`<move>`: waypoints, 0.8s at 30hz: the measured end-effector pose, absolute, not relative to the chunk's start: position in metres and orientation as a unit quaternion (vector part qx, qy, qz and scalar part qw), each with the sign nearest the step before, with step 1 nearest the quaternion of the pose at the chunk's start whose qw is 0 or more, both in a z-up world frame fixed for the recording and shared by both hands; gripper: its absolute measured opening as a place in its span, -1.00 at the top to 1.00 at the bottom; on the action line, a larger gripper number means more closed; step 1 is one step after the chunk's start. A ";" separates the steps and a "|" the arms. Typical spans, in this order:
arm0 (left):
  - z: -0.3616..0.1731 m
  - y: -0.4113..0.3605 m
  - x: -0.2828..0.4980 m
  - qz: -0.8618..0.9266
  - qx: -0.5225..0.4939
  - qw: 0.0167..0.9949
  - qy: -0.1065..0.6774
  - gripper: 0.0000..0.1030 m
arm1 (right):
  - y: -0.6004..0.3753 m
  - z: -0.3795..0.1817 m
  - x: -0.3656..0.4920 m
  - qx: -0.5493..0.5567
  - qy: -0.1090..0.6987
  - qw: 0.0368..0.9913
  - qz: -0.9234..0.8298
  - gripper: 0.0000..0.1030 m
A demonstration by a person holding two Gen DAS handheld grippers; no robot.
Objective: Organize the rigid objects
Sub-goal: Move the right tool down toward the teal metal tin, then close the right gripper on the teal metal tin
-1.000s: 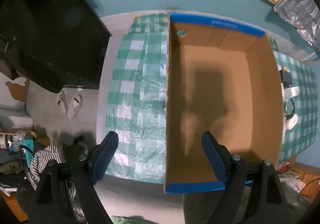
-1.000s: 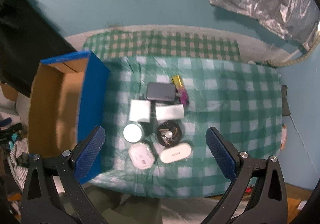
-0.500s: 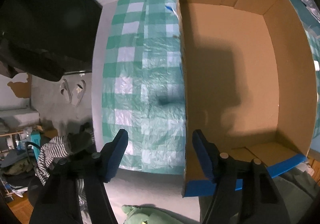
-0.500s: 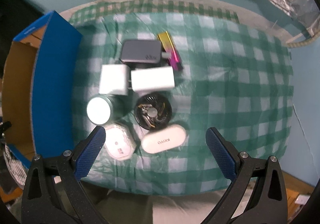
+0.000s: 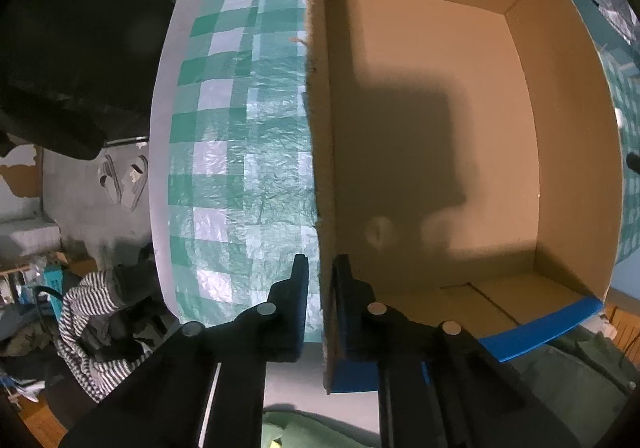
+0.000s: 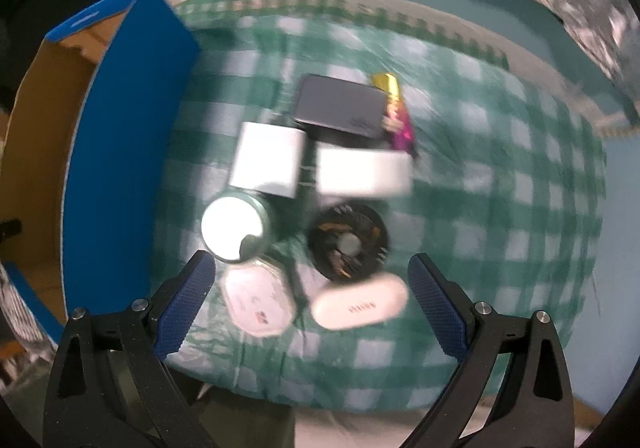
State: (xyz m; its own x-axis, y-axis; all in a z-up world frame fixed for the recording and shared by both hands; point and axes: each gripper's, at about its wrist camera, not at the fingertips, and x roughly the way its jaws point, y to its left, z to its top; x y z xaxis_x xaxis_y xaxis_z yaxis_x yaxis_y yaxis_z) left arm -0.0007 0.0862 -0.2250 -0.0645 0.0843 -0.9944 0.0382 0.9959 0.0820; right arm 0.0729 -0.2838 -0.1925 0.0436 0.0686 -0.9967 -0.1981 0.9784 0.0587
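My left gripper [image 5: 320,302] is closed on the left wall of the cardboard box [image 5: 440,148], one finger outside and one inside, near the corner closest to me. The box sits on the green checked cloth [image 5: 240,152] of the counter; its blue far and near edges run out of the left wrist view, and a dark shadow covers much of its floor.

My right gripper [image 6: 312,296] hangs open above the cluster lying on the cloth to the right of the box. This view is blurred, so I name things loosely: a round green tin [image 6: 236,228] nearest the box, a white block [image 6: 270,164] behind it, a second white block [image 6: 362,172], a dark flat case [image 6: 340,110] with a gold-and-pink bar [image 6: 394,112] at its far side, a black round fan, probably, [image 6: 348,242], a white oval case [image 6: 360,306] whose lettering I cannot read, and a pale rounded case [image 6: 258,302].
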 end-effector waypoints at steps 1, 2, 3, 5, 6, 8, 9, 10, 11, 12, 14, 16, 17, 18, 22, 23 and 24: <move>-0.225 0.086 -0.001 0.016 0.043 0.681 0.730 0.80 | -0.280 -0.194 0.074 -0.054 0.684 0.721 0.097 -0.90; -0.226 0.085 -0.002 0.016 0.042 0.680 0.732 0.81 | -0.274 -0.196 0.077 -0.063 0.684 0.720 0.101 -0.89; -0.227 0.086 -0.002 0.016 0.041 0.677 0.735 0.82 | -0.271 -0.197 0.078 -0.068 0.684 0.719 0.105 -0.89; -0.227 0.087 -0.004 0.016 0.035 0.676 0.736 0.83 | -0.265 -0.200 0.081 -0.076 0.685 0.716 0.114 -0.82; -0.227 0.087 -0.005 0.016 0.033 0.676 0.736 0.84 | -0.262 -0.202 0.081 -0.079 0.685 0.715 0.116 -0.79; -0.226 0.088 -0.005 0.016 0.029 0.676 0.736 0.84 | -0.257 -0.205 0.083 -0.084 0.688 0.710 0.123 -0.72; -0.226 0.088 -0.005 0.016 0.029 0.676 0.736 0.84 | -0.255 -0.207 0.083 -0.086 0.689 0.709 0.126 -0.72; -0.225 0.087 -0.005 0.016 0.029 0.677 0.735 0.84 | -0.254 -0.209 0.084 -0.088 0.690 0.707 0.127 -0.71; -0.225 0.087 -0.005 0.016 0.029 0.677 0.736 0.84 | -0.252 -0.211 0.085 -0.092 0.691 0.705 0.130 -0.67; -0.225 0.087 -0.005 0.016 0.029 0.677 0.735 0.84 | -0.249 -0.214 0.087 -0.094 0.691 0.704 0.132 -0.65; -0.224 0.087 -0.005 0.016 0.028 0.678 0.734 0.84 | -0.244 -0.221 0.090 -0.099 0.696 0.698 0.135 -0.58; -0.225 0.088 -0.004 0.015 0.026 0.678 0.735 0.84 | -0.242 -0.225 0.091 -0.101 0.696 0.697 0.138 -0.55; -0.225 0.089 -0.004 0.015 0.026 0.678 0.734 0.84 | -0.240 -0.227 0.092 -0.103 0.697 0.696 0.138 -0.49; -0.225 0.089 -0.004 0.015 0.026 0.679 0.734 0.84 | -0.238 -0.230 0.093 -0.106 0.699 0.693 0.140 -0.45; -0.225 0.089 -0.004 0.013 0.025 0.680 0.733 0.84 | -0.233 -0.237 0.096 -0.115 0.705 0.685 0.144 -0.18; -0.225 0.090 -0.004 0.012 0.025 0.680 0.732 0.84 | -0.230 -0.241 0.097 -0.116 0.707 0.682 0.145 -0.09; -0.225 0.090 -0.004 0.013 0.024 0.680 0.732 0.84 | -0.229 -0.243 0.096 -0.115 0.708 0.681 0.145 -0.04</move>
